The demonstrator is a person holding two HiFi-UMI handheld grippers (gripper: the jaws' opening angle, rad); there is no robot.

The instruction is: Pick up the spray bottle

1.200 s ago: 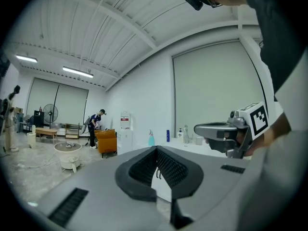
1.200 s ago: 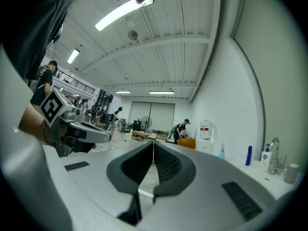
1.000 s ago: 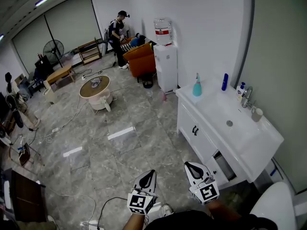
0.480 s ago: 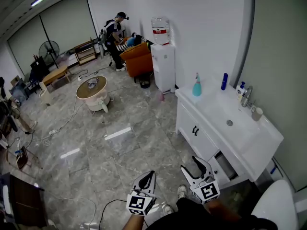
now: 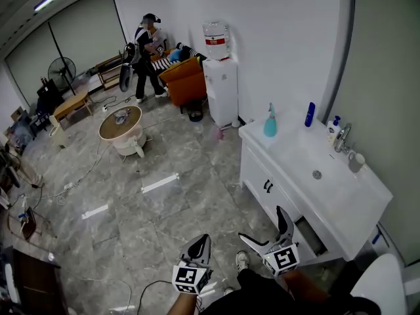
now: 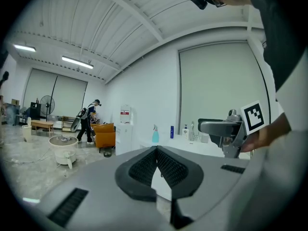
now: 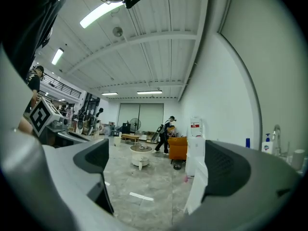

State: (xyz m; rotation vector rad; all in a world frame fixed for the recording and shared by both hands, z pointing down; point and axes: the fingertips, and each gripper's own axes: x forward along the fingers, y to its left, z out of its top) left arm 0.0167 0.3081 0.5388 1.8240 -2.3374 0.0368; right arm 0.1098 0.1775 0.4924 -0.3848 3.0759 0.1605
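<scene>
Far left, a fan stands by the big window. Next comes a round table on the floor, then a person beside an orange chair. Low down is the left gripper. Its fingers are pressed together with nothing in them. A water cooler stands against the wall. The right gripper is near the white counter. Its fingers are opening wide, and nothing is between them. The spray bottle is light blue. It stands upright on the counter's far corner, well apart from both grippers. A dark blue bottle stands further right, by the wall. Last is the tap.
</scene>
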